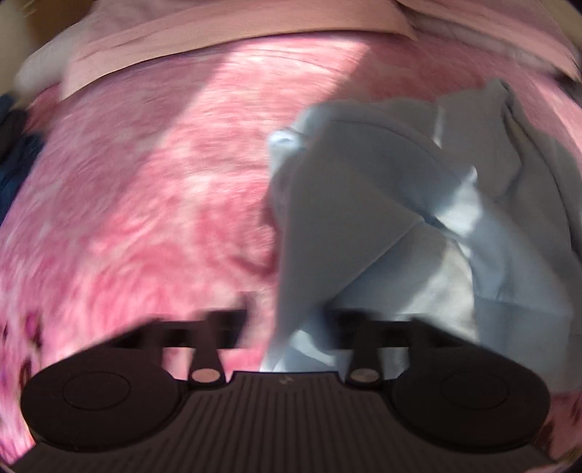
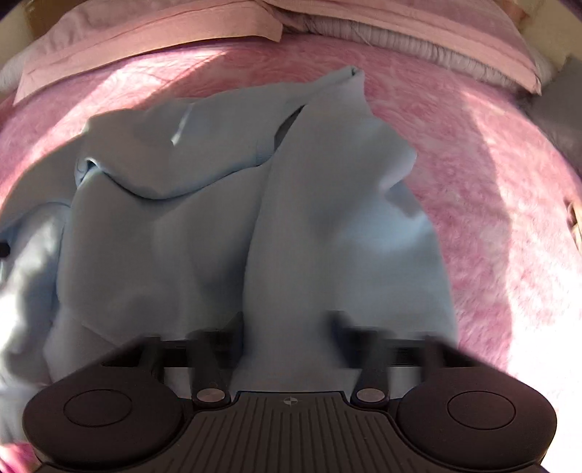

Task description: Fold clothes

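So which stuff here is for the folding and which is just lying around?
For the folding:
light blue garment
left claw
right claw

Just lying around:
pink bedspread
pink pillows
dark blue cloth at the left edge

Pale blue garment (image 2: pixel 225 225) lies on a mottled pink bedspread (image 1: pixel 152 203); plain dusty-pink pillows (image 2: pixel 152 32) at twelve o'clock, a dark blue item (image 1: pixel 14 171) at nine.
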